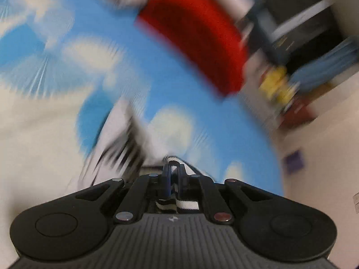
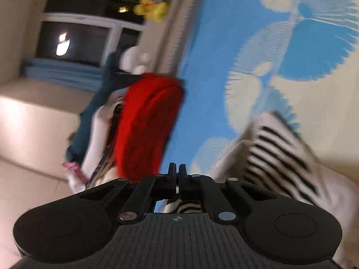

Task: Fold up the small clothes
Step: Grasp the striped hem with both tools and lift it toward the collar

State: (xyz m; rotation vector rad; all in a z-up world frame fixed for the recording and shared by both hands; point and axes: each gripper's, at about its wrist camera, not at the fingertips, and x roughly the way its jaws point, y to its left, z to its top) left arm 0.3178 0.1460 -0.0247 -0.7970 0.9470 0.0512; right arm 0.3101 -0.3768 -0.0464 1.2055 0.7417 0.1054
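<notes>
With both the left gripper (image 1: 171,168) and right gripper (image 2: 178,170) clenched on the striped garment (image 2: 280,157) above the blue bedspread (image 2: 202,89), lift evenly so you fold it edge to edge.

A home bedroom: patterned bedspread (image 2: 202,67), window (image 2: 85,33) (dark outside), yellow plush toy (image 2: 154,0).

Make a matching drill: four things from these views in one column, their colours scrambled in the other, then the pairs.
1. folded knit
2. plush duck
3. garment in the right tool
4. bedsheet

a. blue with cream shapes
b. red
c. black and white stripes
d. yellow

Pairs: 1-b, 2-d, 3-c, 4-a
</notes>
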